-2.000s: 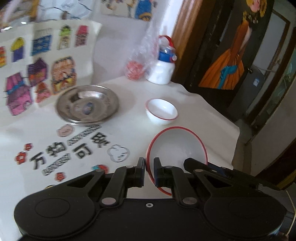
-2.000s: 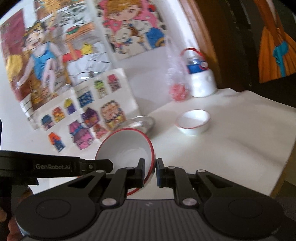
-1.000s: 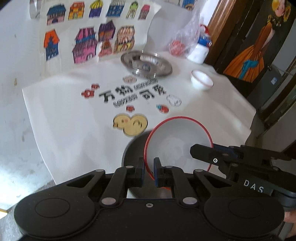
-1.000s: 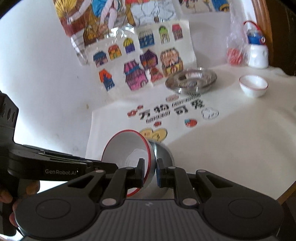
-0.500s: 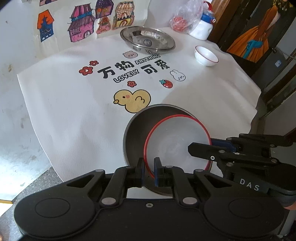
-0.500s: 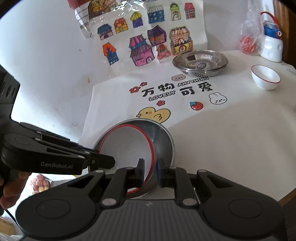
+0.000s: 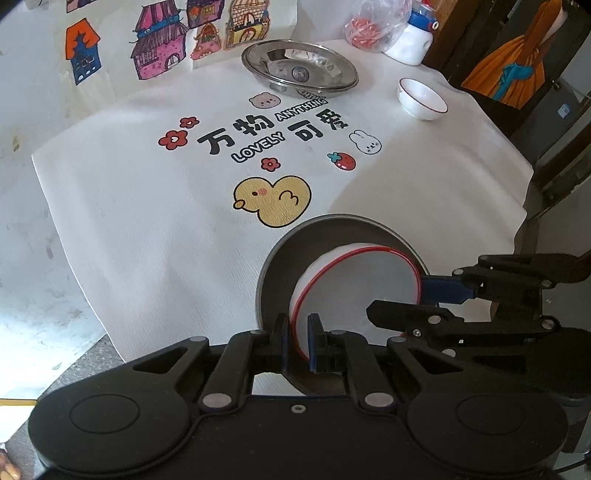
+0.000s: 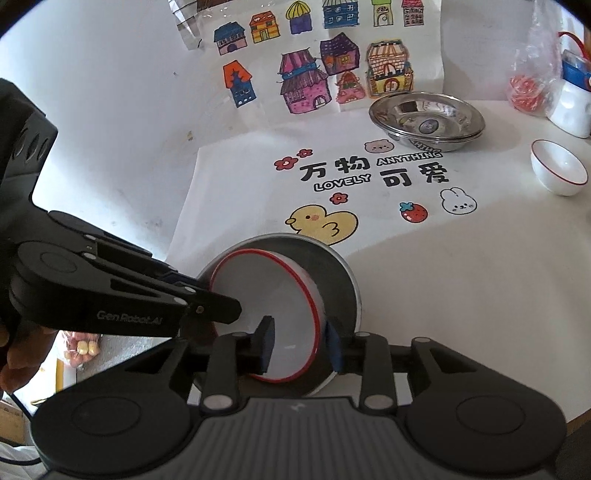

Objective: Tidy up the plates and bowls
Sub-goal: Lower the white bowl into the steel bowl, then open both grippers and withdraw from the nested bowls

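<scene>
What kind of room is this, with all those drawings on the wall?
Probably a family home, at a dining table: children's drawings of houses hang on the wall, a cartoon tablecloth covers the table, and steel plates and bowls sit on it.

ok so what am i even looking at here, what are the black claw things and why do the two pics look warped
There is no robot here: a person holds a black two-finger gripper in each hand, and each gripper carries a wide-angle camera looking along its fingers, so the pictures bend at the edges.

One picture is from the left gripper, which is shut on the rim of a white bowl with a red rim. The other is from the right gripper, whose jaws have just been opening; the same bowl's rim is between them, no longer pinched. Each gripper shows up in the other's picture.

The bowl sits in a grey metal plate on a white cloth with cartoon prints. Farther back are stacked shiny metal plates, a small white bowl, a plastic bag and a white bottle.
</scene>
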A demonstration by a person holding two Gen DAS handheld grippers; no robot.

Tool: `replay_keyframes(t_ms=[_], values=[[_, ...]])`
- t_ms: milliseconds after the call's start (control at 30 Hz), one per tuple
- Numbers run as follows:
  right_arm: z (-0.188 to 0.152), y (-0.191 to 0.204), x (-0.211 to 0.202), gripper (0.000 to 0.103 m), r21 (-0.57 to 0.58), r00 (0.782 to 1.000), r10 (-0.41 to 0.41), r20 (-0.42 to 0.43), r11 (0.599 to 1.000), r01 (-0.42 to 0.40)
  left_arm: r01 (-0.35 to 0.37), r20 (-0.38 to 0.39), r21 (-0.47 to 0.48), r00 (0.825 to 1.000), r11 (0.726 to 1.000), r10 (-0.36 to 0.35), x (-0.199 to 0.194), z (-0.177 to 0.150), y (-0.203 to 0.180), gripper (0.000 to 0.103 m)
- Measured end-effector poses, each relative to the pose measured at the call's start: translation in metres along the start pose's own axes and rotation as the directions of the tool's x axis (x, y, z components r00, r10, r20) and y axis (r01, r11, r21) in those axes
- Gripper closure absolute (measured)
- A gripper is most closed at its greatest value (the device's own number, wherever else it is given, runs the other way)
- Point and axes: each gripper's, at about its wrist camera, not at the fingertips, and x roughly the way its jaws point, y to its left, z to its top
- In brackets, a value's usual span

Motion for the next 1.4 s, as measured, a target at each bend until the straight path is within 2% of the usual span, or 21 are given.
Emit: replay_keyframes(t_ms=[100, 233, 500, 633, 800, 867, 967, 1267, 1400], values=[[0.002, -0.002, -0.002, 0.065, 0.0, 1.0, 0.009, 0.004, 1.0, -0.009, 0.002, -0.006, 0.003, 1.0, 1.0, -0.002, 0.001, 0.002, 0.0, 0.092], [0.008, -0.003, -0.008, 0.055, -0.002, 0.999, 0.012, 0.031, 1.0, -0.012, 0.01, -0.006, -0.003, 1.0, 1.0, -0.01, 0.001, 0.005, 0.002, 0.089], [0.014, -0.007, -0.016, 0.054, 0.0, 0.996, 0.044, 0.074, 0.999, -0.044, 0.017, 0.003, -0.006, 1.0, 1.0, -0.017, -0.003, 0.008, 0.004, 0.087], [0.011, -0.013, -0.022, 0.043, 0.011, 0.991, 0.077, 0.109, 0.997, -0.079, 0.028, 0.028, -0.017, 0.999, 0.999, -0.027, -0.01, 0.008, 0.007, 0.085], [0.003, -0.03, -0.038, 0.022, 0.038, 0.977, 0.103, 0.186, 0.993, -0.112, 0.06, 0.083, -0.032, 0.995, 0.998, -0.057, -0.023, 0.007, 0.012, 0.071], [0.001, -0.04, -0.046, 0.011, 0.052, 0.972, 0.091, 0.218, 0.993, -0.104, 0.049, 0.112, -0.025, 0.993, 0.998, -0.046, -0.027, 0.009, 0.01, 0.056], [-0.001, -0.058, -0.055, 0.003, 0.089, 0.963, 0.056, 0.263, 0.993, -0.082, 0.036, 0.157, -0.011, 0.987, 0.999, -0.034, -0.031, 0.016, 0.006, 0.04], [0.0, -0.13, -0.072, 0.0, 0.208, 0.927, -0.11, 0.358, 0.977, 0.036, 0.029, 0.238, 0.026, 0.971, 0.999, -0.034, -0.021, 0.062, -0.025, 0.017], [0.002, -0.167, -0.074, 0.0, 0.246, 0.908, -0.189, 0.373, 0.964, 0.1, 0.036, 0.264, 0.027, 0.964, 0.999, -0.042, -0.005, 0.091, -0.046, 0.014]])
